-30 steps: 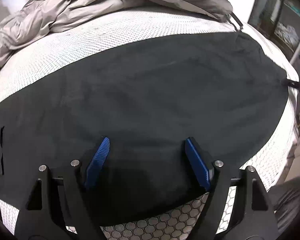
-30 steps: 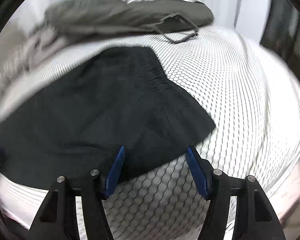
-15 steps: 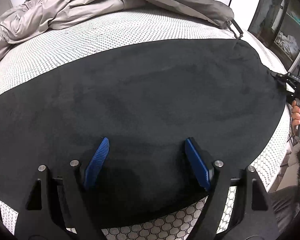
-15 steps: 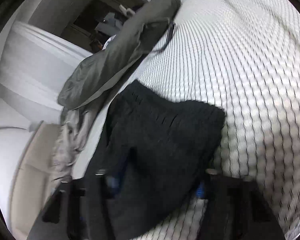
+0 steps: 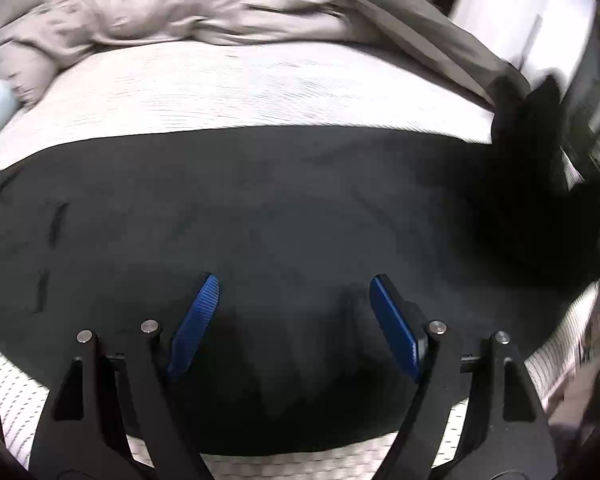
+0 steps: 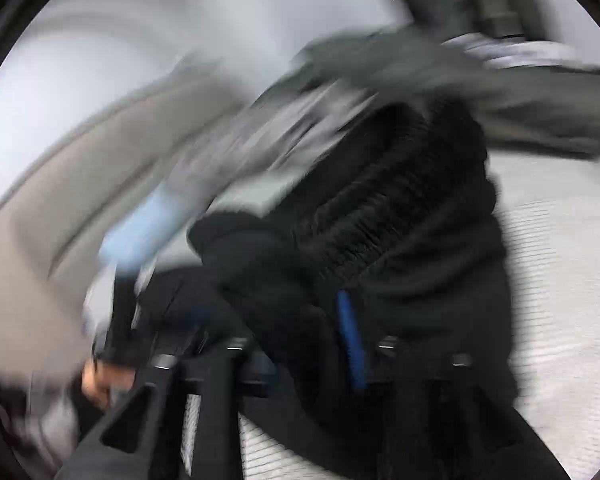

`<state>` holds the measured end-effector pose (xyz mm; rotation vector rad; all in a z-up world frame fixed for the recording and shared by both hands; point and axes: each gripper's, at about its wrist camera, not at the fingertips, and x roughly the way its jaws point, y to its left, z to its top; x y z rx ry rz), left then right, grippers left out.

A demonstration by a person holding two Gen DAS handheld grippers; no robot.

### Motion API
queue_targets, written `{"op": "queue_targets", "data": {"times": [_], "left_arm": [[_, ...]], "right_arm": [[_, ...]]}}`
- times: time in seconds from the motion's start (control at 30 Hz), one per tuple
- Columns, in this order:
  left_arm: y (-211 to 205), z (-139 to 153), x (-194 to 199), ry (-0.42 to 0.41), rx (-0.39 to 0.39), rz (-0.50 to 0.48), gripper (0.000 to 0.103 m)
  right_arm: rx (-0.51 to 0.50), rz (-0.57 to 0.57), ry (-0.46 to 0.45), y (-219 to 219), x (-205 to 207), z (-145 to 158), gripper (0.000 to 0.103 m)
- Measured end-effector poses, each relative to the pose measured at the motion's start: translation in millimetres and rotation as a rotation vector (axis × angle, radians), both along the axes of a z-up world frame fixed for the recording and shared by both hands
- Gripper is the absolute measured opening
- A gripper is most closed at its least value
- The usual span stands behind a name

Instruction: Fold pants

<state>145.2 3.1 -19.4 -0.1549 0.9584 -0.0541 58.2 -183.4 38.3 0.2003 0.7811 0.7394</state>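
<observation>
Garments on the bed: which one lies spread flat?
The black pants lie flat across the bed; the grey garments behind them are crumpled in a heap.

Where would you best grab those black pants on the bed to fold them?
I'd take the black pants by the near long edge, coming from the front, where the left gripper hangs open. The cloth lies flat there on the white mattress, so a thin hem is easiest to pinch.
</observation>
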Motion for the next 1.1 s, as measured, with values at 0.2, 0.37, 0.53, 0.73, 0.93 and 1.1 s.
{"op": "queue_targets", "data": {"times": [0.2,0.37,0.53,0.73,0.93,1.1], "left_arm": [[30.9,9.6,-0.5,-0.028,-0.13,0.066,0.076],[-2.1,13.1,4.9,-0.028,-0.276,-0.082,0.064],[-48.7,-4.8,18.7,0.068,-0.381,-0.227,0.057],[-67.2,-22.4,46.4,0.114,-0.377,-0.176,0.058],[-73.1,-18.5,53.6,0.079,-0.378,-0.1,0.025],[-71.2,3.8,43.1,-0.007,-0.361,-0.101,0.008]], "right_arm": [[-0.11,0.113,0.035,21.0,-2.7,-11.9,0.056],[-0.124,-0.178,-0.028,-63.8,-11.4,-8.6,0.069],[-0.169,-0.311,0.128,-101.0,33.8,-49.1,0.069],[-0.13,-0.254,0.186,-104.1,36.8,-70.1,0.069],[-0.196,-0.231,0.159,-56.7,48.3,-82.0,0.069],[-0.22,-0.237,0.147,-37.9,63.0,-81.2,0.069]]}}
